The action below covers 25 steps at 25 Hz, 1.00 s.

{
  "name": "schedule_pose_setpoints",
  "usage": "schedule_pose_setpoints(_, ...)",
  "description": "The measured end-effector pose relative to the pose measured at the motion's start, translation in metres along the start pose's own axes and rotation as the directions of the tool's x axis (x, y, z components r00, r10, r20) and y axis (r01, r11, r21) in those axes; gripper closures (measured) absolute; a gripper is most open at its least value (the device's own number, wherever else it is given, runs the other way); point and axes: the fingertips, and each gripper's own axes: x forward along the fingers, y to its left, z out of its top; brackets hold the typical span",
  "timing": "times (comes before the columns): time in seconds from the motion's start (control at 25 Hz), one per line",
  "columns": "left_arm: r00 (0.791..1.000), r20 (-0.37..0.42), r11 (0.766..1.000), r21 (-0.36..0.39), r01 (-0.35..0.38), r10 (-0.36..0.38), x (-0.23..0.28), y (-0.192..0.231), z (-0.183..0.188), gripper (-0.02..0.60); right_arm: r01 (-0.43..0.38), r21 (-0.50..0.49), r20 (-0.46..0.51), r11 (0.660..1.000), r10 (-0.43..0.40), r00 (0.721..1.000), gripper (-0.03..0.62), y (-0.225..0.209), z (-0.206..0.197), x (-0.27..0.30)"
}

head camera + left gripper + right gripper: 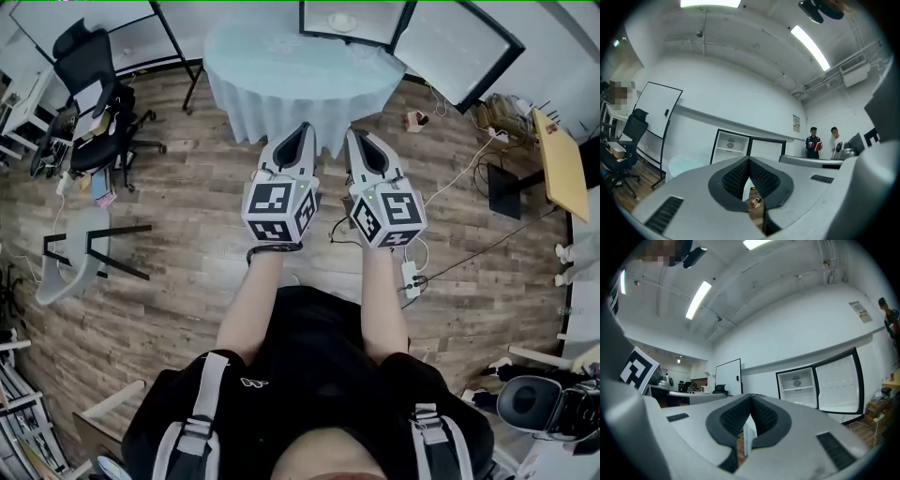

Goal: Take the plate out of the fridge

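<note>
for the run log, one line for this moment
left tongs: shut, empty; right tongs: shut, empty; plate: on shelf; fridge: open

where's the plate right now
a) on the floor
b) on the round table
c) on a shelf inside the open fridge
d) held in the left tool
C: the plate sits on a shelf inside the fridge, whose door stands open, while the left tool is shut with nothing in it.
</note>
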Motion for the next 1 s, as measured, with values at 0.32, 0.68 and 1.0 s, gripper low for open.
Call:
schedule_pose_setpoints(0.32,1.000,0.014,0.998,-0.064,0.007,-0.006,0.013,0.067,0.007,0.578,0.005,-0.046,-0.030,0.999,-0.006,1.000,0.591,0.026,-0.013,0.049)
schedule_pose_setpoints(0.68,0.998,0.044,0.994,-0.096,0.050,-0.046,0.034,0.076,0.013,0.578,0.047,-0.073,-0.021,0.996,-0.048,0.999,0.591,0.006,-0.005,0.067)
schedule_pose_setpoints(1.0,0.999,0.036,0.994,-0.104,0.022,-0.018,0.092,0.101,0.008,0.578,-0.006,-0.100,0.013,0.995,0.007,1.000,0.591,-0.027,0.005,0.119)
